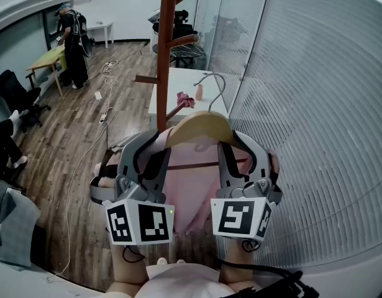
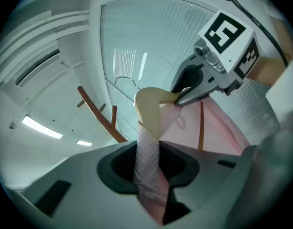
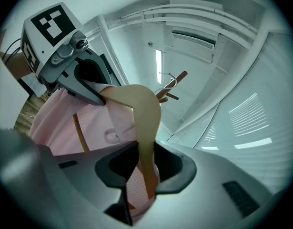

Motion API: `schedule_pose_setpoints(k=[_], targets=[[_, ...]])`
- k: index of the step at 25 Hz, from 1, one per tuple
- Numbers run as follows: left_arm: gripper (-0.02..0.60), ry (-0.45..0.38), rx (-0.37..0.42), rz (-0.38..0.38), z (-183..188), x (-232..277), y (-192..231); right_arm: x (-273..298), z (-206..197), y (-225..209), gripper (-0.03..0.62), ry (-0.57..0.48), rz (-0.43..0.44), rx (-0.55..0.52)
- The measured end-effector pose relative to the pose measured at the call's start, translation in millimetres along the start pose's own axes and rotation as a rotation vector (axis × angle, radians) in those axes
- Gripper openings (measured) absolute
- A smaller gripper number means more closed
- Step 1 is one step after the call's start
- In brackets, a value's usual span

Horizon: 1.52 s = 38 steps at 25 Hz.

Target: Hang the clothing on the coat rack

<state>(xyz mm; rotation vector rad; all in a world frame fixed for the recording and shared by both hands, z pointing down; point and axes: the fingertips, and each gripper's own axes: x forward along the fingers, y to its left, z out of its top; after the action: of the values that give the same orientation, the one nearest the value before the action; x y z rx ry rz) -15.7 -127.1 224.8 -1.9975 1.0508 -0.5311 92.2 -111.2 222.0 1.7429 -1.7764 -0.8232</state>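
Note:
A pale wooden hanger (image 1: 200, 128) with a metal hook (image 1: 213, 82) carries a pink garment (image 1: 191, 185). My left gripper (image 1: 150, 146) is shut on the hanger's left shoulder, pinching the pink cloth (image 2: 147, 161) over the wood. The other shoulder sits in my right gripper (image 1: 240, 146), shut on wood and cloth (image 3: 145, 168). The red-brown coat rack (image 1: 166, 42) stands just beyond the hanger, and its pegs (image 2: 101, 118) (image 3: 171, 86) show past the hanger in both gripper views. The hook hangs in the air to the right of the pole, on no peg.
A white table (image 1: 178, 89) behind the rack holds a pink rag and a small bottle. A ribbed glass wall (image 1: 302, 104) runs along the right. Cables (image 1: 107, 113) trail over the wooden floor. A person (image 1: 72, 39) stands at a desk, far left.

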Motion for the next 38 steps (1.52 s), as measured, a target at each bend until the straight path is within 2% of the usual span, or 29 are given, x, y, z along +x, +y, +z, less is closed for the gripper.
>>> schedule_pose_setpoints(k=[12, 21, 31, 35, 38], targets=[[0.123, 0.011, -0.009, -0.005, -3.1, -2.2, -2.2, -0.8, -0.6, 4.0, 0.117, 0.006, 0.011, -0.009], [0.123, 0.050, -0.002, 0.000, -9.7, -10.2, 7.6, 3.4, 11.2, 11.2, 0.118, -0.012, 0.010, -0.001], [0.123, 0.082, 0.002, -0.010, -3.6, 12.7, 13.2, 25.2, 4.3, -3.7, 0.118, -0.048, 0.032, 0.002], [0.123, 0.088, 0.009, 0.014, -9.7, 15.8, 18.2, 35.2, 8.2, -0.7, 0.117, -0.080, 0.047, -0.063], [0.123, 0.106, 0.017, 0.037, 1.4, 17.6, 27.5, 38.2, 14.3, -13.3, 0.117, -0.113, 0.055, -0.079]])
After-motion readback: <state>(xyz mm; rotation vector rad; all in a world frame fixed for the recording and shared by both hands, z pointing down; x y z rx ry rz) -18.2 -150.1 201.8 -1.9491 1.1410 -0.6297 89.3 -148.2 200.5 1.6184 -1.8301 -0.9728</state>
